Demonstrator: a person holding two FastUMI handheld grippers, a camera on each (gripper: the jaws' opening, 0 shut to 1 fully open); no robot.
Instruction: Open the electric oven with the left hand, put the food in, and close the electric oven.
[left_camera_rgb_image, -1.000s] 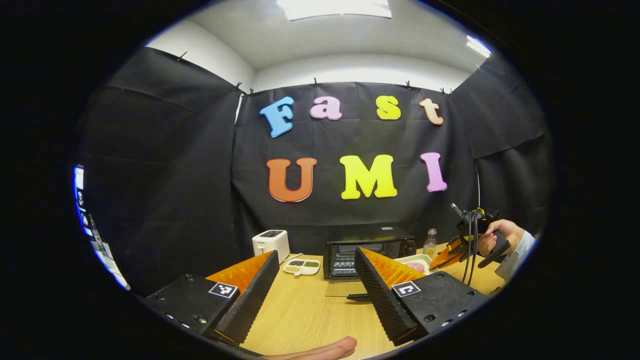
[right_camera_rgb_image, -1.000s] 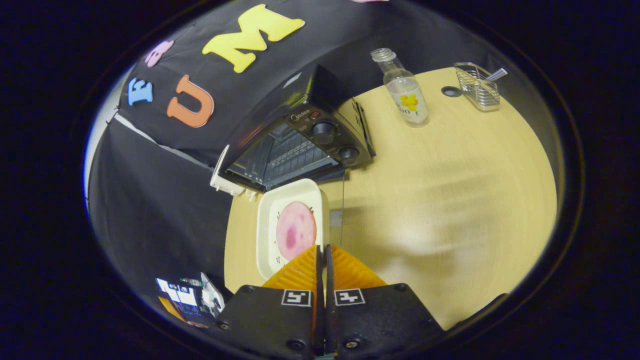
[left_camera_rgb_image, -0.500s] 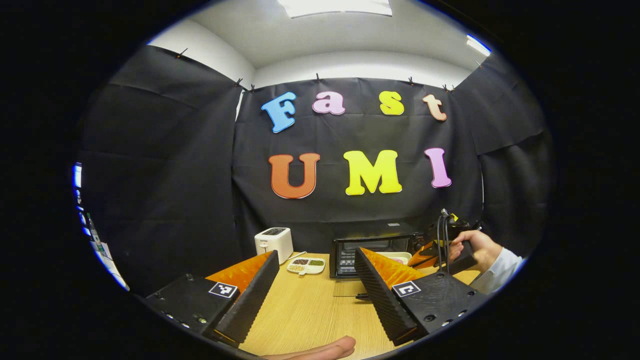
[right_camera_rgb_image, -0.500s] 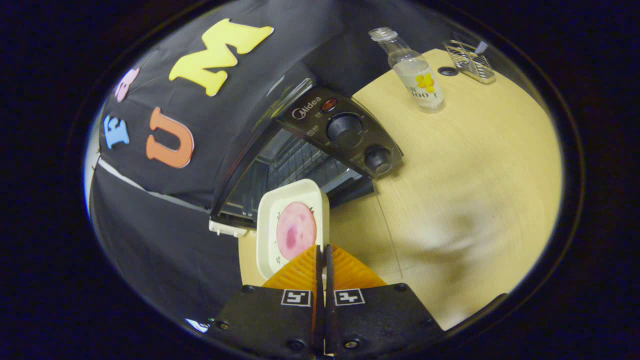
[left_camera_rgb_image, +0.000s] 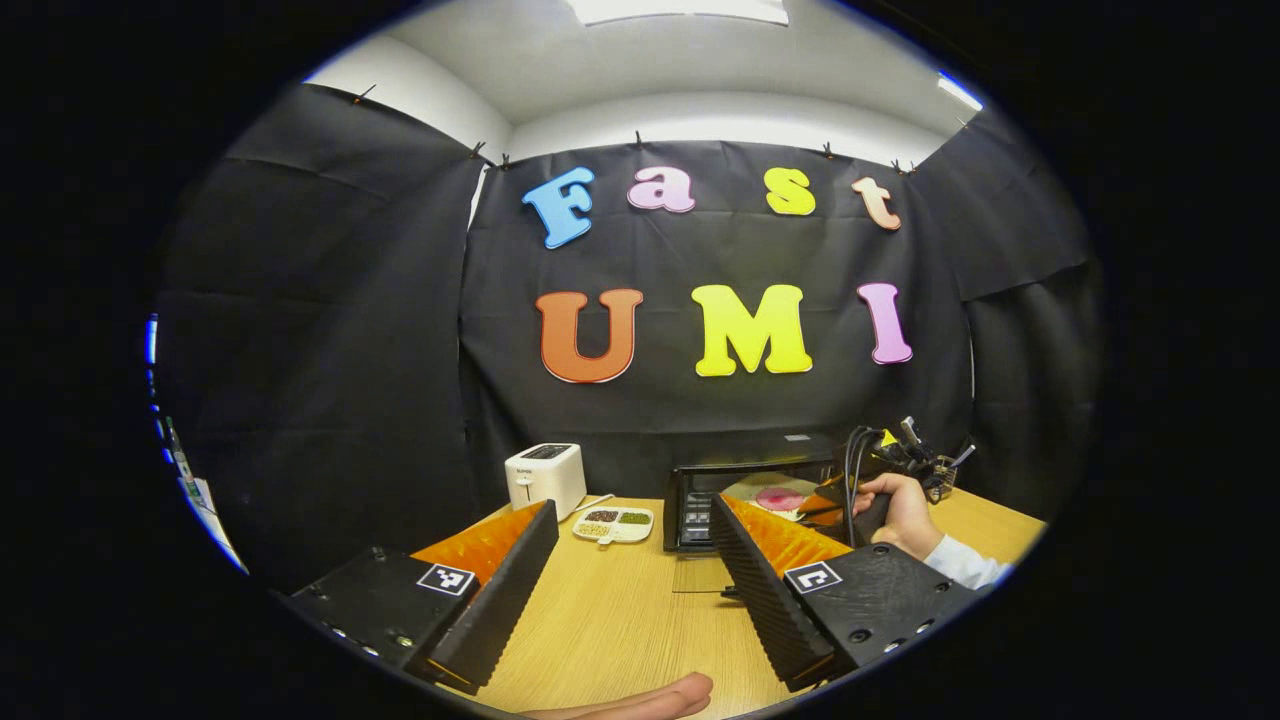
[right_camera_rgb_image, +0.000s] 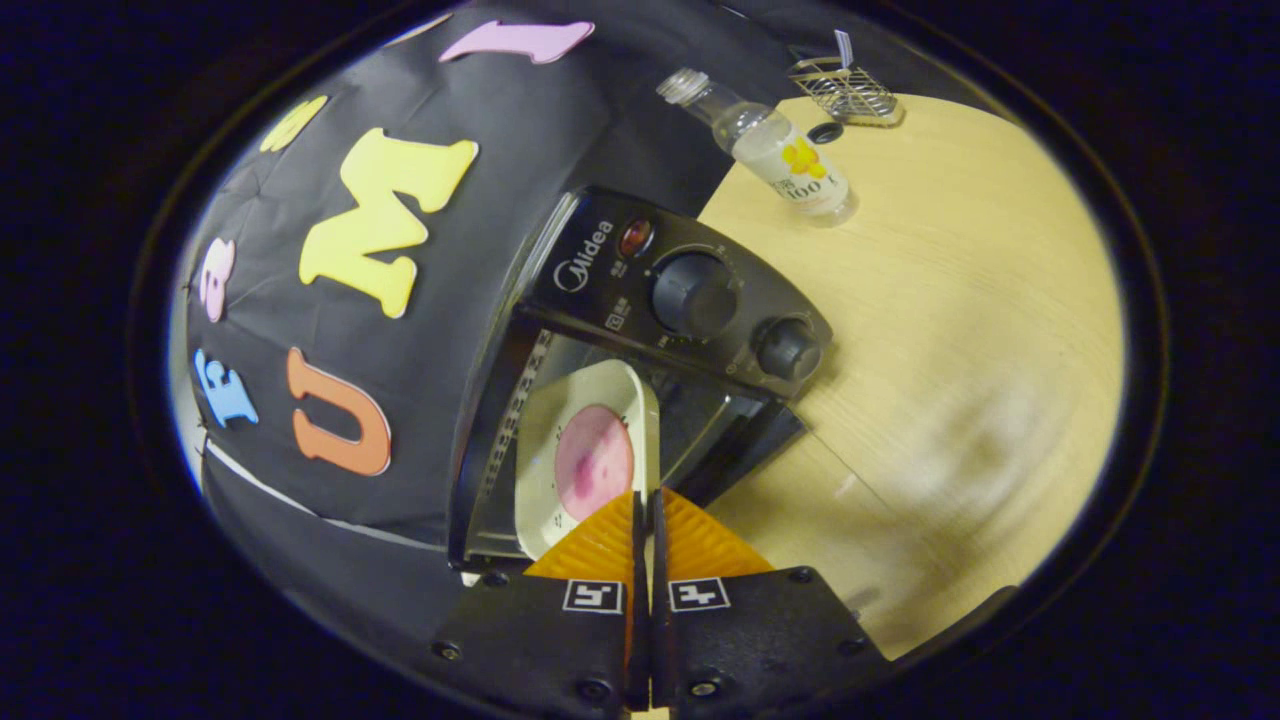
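right gripper (right_camera_rgb_image: 645, 500) pinches the near rim of the tray (right_camera_rgb_image: 585, 450), long axis pointing into the open oven (right_camera_rgb_image: 640, 330). left gripper (left_camera_rgb_image: 630, 560) spread wide, empty, well back over the table (left_camera_rgb_image: 620, 630).

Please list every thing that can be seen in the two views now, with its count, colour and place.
oven: one, black, door open, at the back of the table.
dish: one, cream, with pink food, partly inside the oven.
toaster: one, white, left of the oven.
divided plate: one, white, between toaster and oven.
bottle: one, clear, beside the oven.
wire rack: one, metal, far table corner.
table: one, light wood.
left claw: open, above the table.
right claw: shut on the dish.
hand: one, holding the right claw.
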